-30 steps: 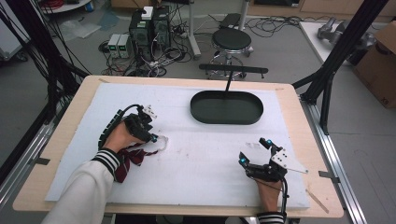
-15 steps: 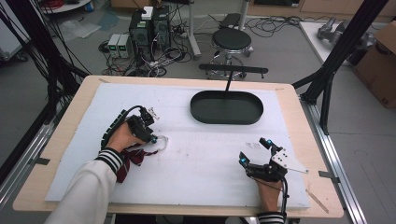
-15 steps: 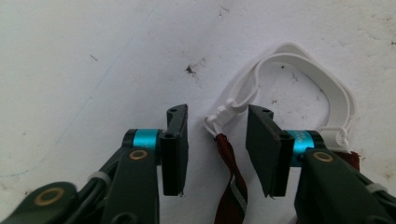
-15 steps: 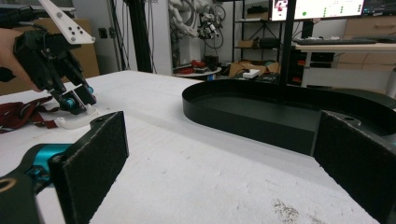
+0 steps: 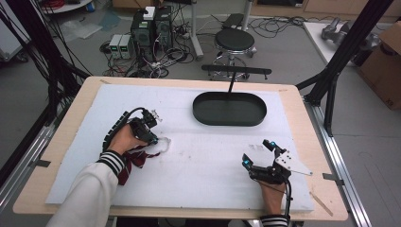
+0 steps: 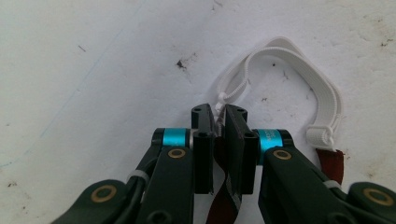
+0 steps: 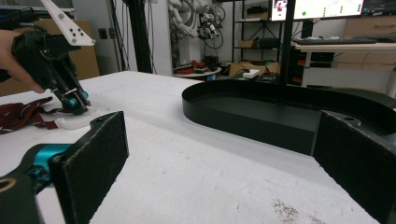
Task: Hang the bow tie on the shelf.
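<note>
Near the left edge of the white mat (image 5: 198, 175) | left gripper (image 6: 218, 122) jaws have just been closing, now pinching dark red strap (image 6: 224, 205) with white elastic loop (image 6: 299, 74) | right gripper (image 5: 259, 153) near front edge, jaws apart, empty

Your high view looks down over the whole desk (image 5: 189, 94); left gripper view sits close above it; right gripper view looks low across, sharing the black tray (image 7: 261, 112).

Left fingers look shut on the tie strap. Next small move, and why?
Probably lift the left gripper a little to test the hold. Its fingers have just been closing and now pinch the tie by its white strap, which lies flat on the table. The right gripper sits open, apart.
</note>
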{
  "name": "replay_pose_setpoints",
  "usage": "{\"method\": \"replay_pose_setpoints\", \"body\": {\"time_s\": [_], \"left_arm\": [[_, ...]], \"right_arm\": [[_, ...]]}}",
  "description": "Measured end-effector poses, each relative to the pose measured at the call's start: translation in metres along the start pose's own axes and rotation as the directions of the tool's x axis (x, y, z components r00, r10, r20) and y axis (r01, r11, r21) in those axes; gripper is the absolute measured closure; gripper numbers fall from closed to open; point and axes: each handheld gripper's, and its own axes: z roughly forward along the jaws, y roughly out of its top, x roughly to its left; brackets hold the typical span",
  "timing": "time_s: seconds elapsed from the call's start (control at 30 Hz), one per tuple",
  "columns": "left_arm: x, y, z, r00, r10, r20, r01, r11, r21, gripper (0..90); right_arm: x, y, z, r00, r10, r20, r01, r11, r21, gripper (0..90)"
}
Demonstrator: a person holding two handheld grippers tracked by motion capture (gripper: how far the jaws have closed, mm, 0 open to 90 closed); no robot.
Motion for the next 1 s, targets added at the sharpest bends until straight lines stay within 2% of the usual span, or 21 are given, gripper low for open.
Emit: {"method": "replay_pose_setpoints", "body": {"time_s": [0.07,0.17,0.2,0.3,0.43,0.5,0.53,0.57,0.63,0.8,0.9,0.93,0.97,1.0], "left_arm": [[0.0,0.0,-0.001,1.0,-0.002,-0.007,0.002,1.0,0.001,81.8],[-0.001,0.0,-0.002,0.9998,-0.015,-0.008,0.015,0.9997,-0.021,83.0],[-0.001,0.0,-0.003,0.9999,-0.008,-0.01,0.007,0.9998,-0.02,83.2],[-0.001,-0.001,-0.006,0.9998,-0.016,-0.013,0.016,0.9985,-0.052,83.3],[-0.002,-0.002,-0.012,0.9998,0.002,-0.021,-0.004,0.9966,-0.083,83.4],[-0.002,-0.003,-0.015,0.9999,0.0,-0.016,-0.002,0.9943,-0.107,83.4],[-0.001,-0.004,-0.018,0.9998,-0.003,-0.02,0.001,0.9911,-0.133,83.4],[-0.001,-0.004,-0.018,0.9998,-0.003,-0.02,0.001,0.9911,-0.133,83.4],[0.0,-0.005,-0.023,0.9997,-0.01,-0.024,0.006,0.986,-0.167,83.4],[-0.001,-0.006,-0.035,0.9993,-0.003,-0.038,-0.007,0.9625,-0.271,83.5],[0.0,-0.006,-0.041,0.999,-0.015,-0.043,0.0,0.9442,-0.329,83.6],[0.0,-0.006,-0.043,0.9987,-0.026,-0.044,0.009,0.9364,-0.351,83.6],[0.0,-0.006,-0.047,0.9983,-0.026,-0.053,0.004,0.922,-0.387,83.7],[0.0,-0.006,-0.047,0.9983,-0.026,-0.053,0.004,0.922,-0.387,83.7]], "right_arm": [[0.0,0.0,0.0,1.0,0.0,0.0,0.0,1.0,0.0,2.9],[0.0,0.0,0.0,1.0,-0.001,0.0,0.001,1.0,0.0,2.9],[0.0,0.0,0.0,1.0,0.0,0.0,0.0,1.0,0.0,2.9],[0.0,0.0,0.0,1.0,-0.003,0.0,0.003,1.0,-0.001,2.9],[0.001,0.0,0.0,1.0,0.0,0.0,0.0,1.0,0.003,2.9],[0.001,0.0,0.0,1.0,0.001,-0.001,-0.001,1.0,0.003,2.9],[0.001,0.0,0.0,1.0,0.003,-0.001,-0.003,1.0,0.002,2.9],[0.001,0.0,0.0,1.0,0.003,-0.001,-0.003,1.0,0.002,2.9],[0.001,0.0,0.0,1.0,0.001,0.0,-0.001,1.0,0.001,2.9],[0.001,0.0,0.0,1.0,-0.005,0.002,0.005,1.0,0.004,2.9],[0.001,0.0,0.0,1.0,-0.002,0.001,0.002,1.0,0.003,3.0],[0.001,0.0,0.0,1.0,-0.002,0.001,0.002,1.0,0.003,3.0],[0.001,0.0,0.0,1.0,0.0,0.0,0.0,1.0,0.002,3.0],[0.001,0.0,0.0,1.0,0.001,0.0,-0.001,1.0,0.002,3.0]]}}
